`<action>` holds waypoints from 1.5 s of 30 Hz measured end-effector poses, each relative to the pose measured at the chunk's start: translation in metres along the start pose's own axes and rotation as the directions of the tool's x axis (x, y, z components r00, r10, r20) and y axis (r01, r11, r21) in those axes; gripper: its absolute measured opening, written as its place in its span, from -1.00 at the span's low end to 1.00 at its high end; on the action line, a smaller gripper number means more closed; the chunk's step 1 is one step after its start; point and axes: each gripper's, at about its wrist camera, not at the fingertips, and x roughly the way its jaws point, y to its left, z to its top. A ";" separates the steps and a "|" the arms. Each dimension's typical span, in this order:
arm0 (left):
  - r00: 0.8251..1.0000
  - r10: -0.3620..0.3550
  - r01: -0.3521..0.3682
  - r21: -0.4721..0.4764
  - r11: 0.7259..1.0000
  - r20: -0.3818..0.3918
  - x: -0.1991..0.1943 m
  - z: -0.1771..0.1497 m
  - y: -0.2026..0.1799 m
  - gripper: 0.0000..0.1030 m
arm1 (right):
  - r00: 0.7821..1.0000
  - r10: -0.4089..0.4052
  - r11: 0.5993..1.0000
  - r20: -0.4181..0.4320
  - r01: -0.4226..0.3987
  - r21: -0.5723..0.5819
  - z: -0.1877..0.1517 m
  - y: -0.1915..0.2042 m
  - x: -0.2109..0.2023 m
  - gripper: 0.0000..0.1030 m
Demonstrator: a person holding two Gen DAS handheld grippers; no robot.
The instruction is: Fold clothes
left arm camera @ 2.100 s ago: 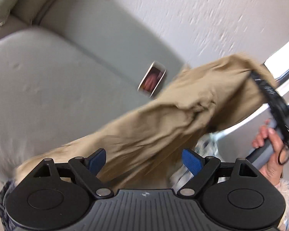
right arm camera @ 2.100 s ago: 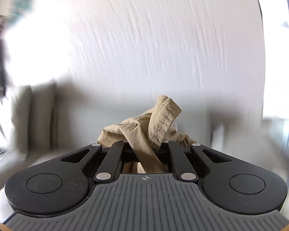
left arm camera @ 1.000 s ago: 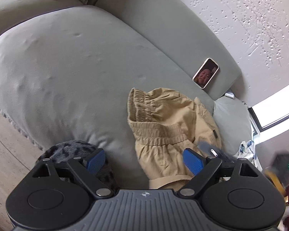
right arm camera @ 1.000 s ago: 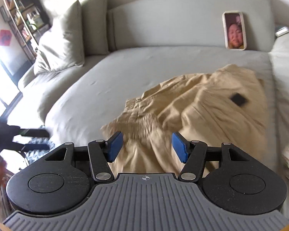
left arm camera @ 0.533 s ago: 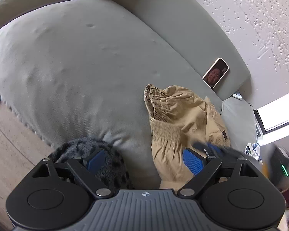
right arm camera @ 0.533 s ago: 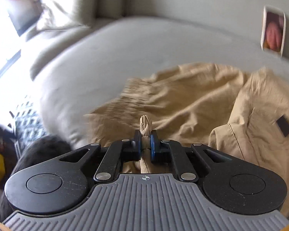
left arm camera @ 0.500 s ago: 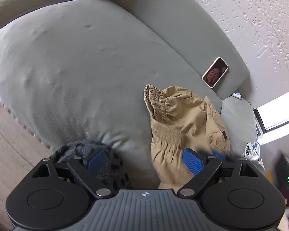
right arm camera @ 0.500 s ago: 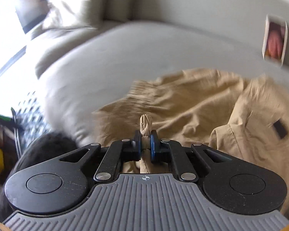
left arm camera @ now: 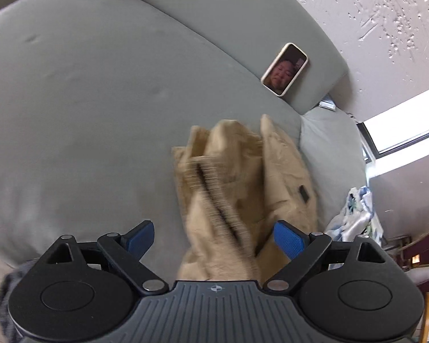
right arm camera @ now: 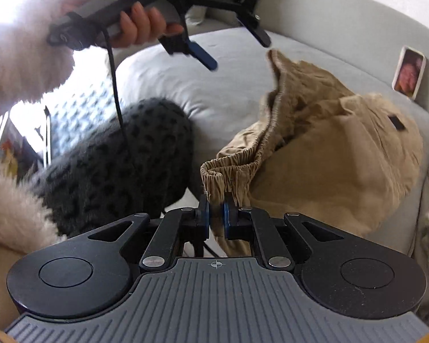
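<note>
While the right gripper pinches the waistband, the khaki trousers lie crumpled on the sofa.
Left gripper fingers spread, empty, above the trousers; phone behind them.

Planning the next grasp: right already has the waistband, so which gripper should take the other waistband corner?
Left. The left gripper is open, empty and hovering just above the raised free end of the waistband. The right gripper is shut on the near end of the khaki shorts, so it cannot let go.
</note>
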 end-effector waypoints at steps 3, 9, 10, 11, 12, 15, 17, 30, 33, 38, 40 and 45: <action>1.000 0.020 -0.020 -0.009 1.000 0.000 0.017 0.010 -0.008 0.69 | 1.000 0.010 1.000 0.011 -0.011 0.025 0.000 -0.002 -0.006 -0.82; 0.993 0.109 -0.109 -0.009 0.994 -0.050 0.055 0.022 -0.011 -0.60 | 0.999 0.025 0.998 0.020 -0.027 0.057 -0.003 -0.014 -0.019 -0.82; 0.993 0.102 -0.103 -0.030 0.994 -0.052 0.056 0.021 -0.009 -0.82 | 0.999 0.025 0.997 0.022 -0.027 0.067 -0.003 -0.015 -0.023 -0.82; 0.995 0.091 -0.093 -0.057 0.994 -0.039 0.054 0.019 -0.008 -0.83 | 1.000 0.022 0.997 0.022 -0.024 0.078 -0.004 -0.017 -0.024 -0.82; 0.996 0.083 -0.083 -0.068 0.994 -0.014 0.050 0.016 -0.008 -0.84 | 1.000 0.019 0.996 0.022 -0.021 0.090 -0.005 -0.019 -0.026 -0.82; 0.996 0.051 -0.046 -0.067 0.997 0.070 0.026 0.006 -0.017 -0.85 | 1.000 0.003 0.984 0.026 -0.008 0.176 -0.008 -0.030 -0.031 -0.62; 0.995 -0.002 0.010 -0.080 0.997 0.105 0.008 -0.001 -0.022 -0.85 | 0.998 0.016 0.945 0.059 -0.035 0.325 -0.011 -0.046 -0.039 -0.33; 0.964 -0.102 0.128 -0.096 0.987 0.245 -0.058 -0.038 -0.063 -0.86 | 0.918 0.179 0.276 0.353 -0.391 0.878 -0.070 -0.092 -0.071 0.18; 0.957 -0.110 0.148 -0.125 0.981 0.270 -0.063 -0.042 -0.067 -0.86 | 0.938 0.180 0.303 0.294 -0.338 0.891 -0.069 -0.080 -0.069 0.18; 0.948 -0.143 0.192 -0.153 0.969 0.285 -0.064 -0.050 -0.074 -0.86 | 0.889 0.145 -0.019 0.434 -0.436 0.900 -0.115 -0.081 -0.066 0.36; 0.944 -0.155 0.206 -0.155 0.966 0.292 -0.064 -0.052 -0.076 -0.86 | 0.888 0.145 -0.077 0.436 -0.429 0.900 -0.133 -0.075 -0.058 0.49; 0.937 -0.173 0.233 -0.173 0.957 0.305 -0.070 -0.058 -0.075 -0.86 | 0.852 0.150 -0.247 0.501 -0.458 0.854 -0.153 -0.064 -0.024 0.49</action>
